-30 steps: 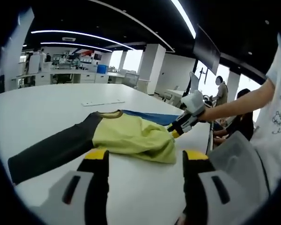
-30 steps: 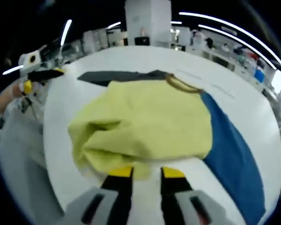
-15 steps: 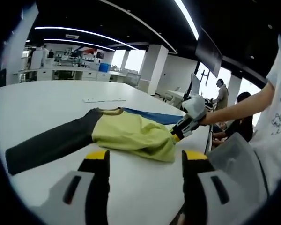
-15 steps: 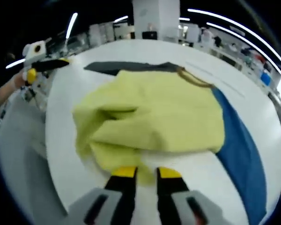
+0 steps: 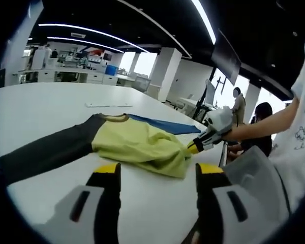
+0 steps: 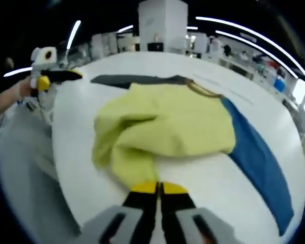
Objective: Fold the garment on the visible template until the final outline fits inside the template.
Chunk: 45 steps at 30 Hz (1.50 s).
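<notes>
Right tongs (image 6: 158, 187) pinched on yellow shirt (image 6: 168, 127) hem, low over tabletop (image 6: 213, 178); left tongs (image 5: 155, 170) wide, hovering

From the left gripper view we look low across the white tabletop (image 5: 51, 107), over our own jaws, toward the shirt (image 5: 137, 145) a little way ahead and the right gripper (image 5: 195, 147) beyond it. From the right gripper view we look down steeply, very near the same shirt (image 6: 162, 127), facing back toward the left gripper (image 6: 66, 76). Both views share the shirt and tabletop (image 6: 203, 180).
</notes>
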Each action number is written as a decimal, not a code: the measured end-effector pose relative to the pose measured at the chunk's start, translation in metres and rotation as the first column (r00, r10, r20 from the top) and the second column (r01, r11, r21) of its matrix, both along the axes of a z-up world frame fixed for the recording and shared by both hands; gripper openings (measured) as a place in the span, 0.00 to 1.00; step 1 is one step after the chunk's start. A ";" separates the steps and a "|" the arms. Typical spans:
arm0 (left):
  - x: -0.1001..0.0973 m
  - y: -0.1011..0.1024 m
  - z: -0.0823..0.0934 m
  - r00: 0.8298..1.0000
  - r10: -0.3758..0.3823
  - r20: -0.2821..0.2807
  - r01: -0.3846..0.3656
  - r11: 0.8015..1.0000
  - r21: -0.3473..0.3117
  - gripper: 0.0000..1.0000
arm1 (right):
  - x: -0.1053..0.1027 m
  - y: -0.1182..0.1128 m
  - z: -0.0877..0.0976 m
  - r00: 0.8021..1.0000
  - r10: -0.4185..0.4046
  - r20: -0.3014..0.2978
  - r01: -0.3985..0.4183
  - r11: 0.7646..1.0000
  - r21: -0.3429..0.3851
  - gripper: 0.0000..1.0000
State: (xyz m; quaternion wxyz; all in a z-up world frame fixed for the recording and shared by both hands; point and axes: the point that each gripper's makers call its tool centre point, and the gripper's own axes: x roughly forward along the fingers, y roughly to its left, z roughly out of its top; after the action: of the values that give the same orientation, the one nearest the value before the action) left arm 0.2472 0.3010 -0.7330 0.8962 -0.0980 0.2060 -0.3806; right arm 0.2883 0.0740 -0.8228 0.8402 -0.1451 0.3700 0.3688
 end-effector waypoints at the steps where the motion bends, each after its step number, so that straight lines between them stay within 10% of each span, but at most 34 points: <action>1: 0.000 0.000 -0.001 1.000 -0.001 -0.003 0.001 1.000 0.001 0.56 | -0.002 -0.003 0.004 1.000 -0.014 -0.003 0.014 1.000 0.018 0.00; 17: 0.003 -0.019 -0.009 0.999 -0.025 -0.045 0.024 1.000 -0.015 0.52 | -0.028 -0.053 0.063 0.970 -0.231 0.069 0.217 0.962 0.168 0.00; 34: 0.047 -0.023 -0.061 0.982 0.044 -0.184 -0.037 0.998 0.042 0.47 | -0.053 -0.094 0.063 0.909 -0.412 0.055 0.391 0.892 0.227 0.00; 45: 0.064 -0.061 -0.094 0.955 0.095 -0.281 -0.076 0.994 0.077 0.39 | -0.051 -0.095 0.066 0.899 -0.434 0.051 0.410 0.877 0.251 0.00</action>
State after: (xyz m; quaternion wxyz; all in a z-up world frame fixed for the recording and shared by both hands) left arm 0.3113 0.2404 -0.8275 0.8757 -0.1311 0.3402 -0.3165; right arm 0.2370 -0.0209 -0.7572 0.9299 0.0197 0.3017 0.2094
